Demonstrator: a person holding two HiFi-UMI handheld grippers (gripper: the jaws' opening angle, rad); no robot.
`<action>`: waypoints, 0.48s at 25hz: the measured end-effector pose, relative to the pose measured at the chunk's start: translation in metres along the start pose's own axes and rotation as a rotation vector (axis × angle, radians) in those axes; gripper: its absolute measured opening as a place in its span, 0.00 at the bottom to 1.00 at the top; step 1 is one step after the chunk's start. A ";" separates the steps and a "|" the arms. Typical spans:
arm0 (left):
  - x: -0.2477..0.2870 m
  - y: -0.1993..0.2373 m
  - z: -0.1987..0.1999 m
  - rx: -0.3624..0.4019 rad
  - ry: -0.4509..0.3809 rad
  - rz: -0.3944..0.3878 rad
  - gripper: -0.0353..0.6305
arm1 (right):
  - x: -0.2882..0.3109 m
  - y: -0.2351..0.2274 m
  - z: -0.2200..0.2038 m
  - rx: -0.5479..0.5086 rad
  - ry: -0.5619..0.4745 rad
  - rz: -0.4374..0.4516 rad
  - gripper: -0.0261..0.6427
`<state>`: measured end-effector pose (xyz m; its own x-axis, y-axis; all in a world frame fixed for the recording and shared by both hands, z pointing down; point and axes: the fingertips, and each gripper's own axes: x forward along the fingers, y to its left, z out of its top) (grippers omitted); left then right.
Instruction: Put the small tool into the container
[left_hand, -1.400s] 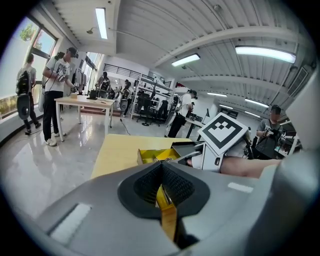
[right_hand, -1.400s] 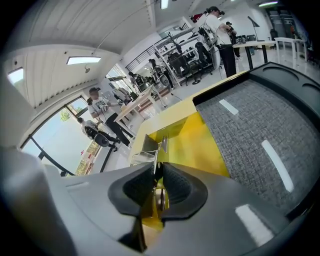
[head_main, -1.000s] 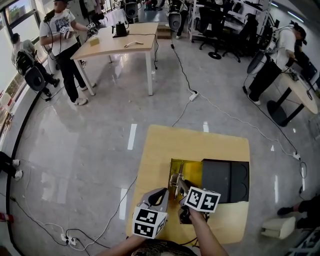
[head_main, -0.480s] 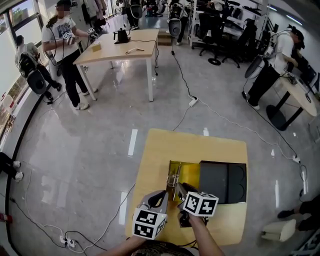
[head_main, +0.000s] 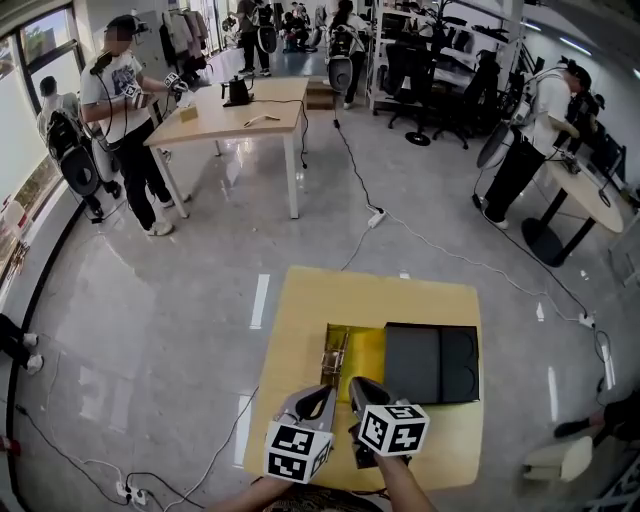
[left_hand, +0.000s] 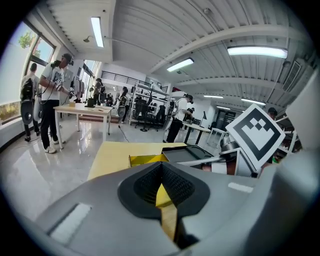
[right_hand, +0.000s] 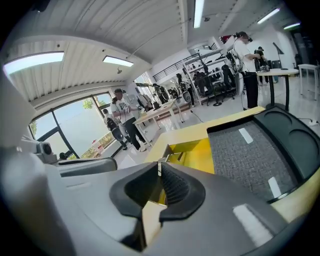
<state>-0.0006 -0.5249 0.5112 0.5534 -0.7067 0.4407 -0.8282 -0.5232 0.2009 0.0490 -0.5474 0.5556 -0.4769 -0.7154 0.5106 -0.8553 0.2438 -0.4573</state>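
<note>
— Your jaws?
— My left gripper's (left_hand: 161, 167) ribbed black jaws meet, empty. My right gripper's (right_hand: 159, 167) are closing on nothing.
— The small tool (head_main: 334, 355)?
— Metal, lying inside the yellow box container (head_main: 368, 355), at its left end, beside a flat black lid (head_main: 430, 362) on the pale bench (head_main: 300, 320).

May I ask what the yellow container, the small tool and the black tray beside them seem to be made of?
Yellow container: smooth shiny walls, probably plastic.
Small tool: bright silvery glints, likely metal.
Black tray: matte moulded rim, probably plastic; its grey speckled inset looks like foam or felt.
</note>
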 end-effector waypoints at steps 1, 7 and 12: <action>-0.004 -0.006 0.000 0.004 -0.004 0.001 0.07 | -0.010 0.002 -0.001 -0.017 -0.013 0.002 0.06; -0.034 -0.033 -0.002 0.029 -0.026 0.001 0.07 | -0.059 0.029 -0.008 -0.090 -0.070 0.033 0.05; -0.046 -0.062 -0.007 0.042 -0.044 -0.002 0.07 | -0.096 0.033 -0.015 -0.116 -0.127 0.044 0.05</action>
<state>0.0247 -0.4563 0.4842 0.5595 -0.7255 0.4008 -0.8230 -0.5438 0.1645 0.0640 -0.4605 0.5026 -0.4911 -0.7778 0.3922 -0.8553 0.3451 -0.3864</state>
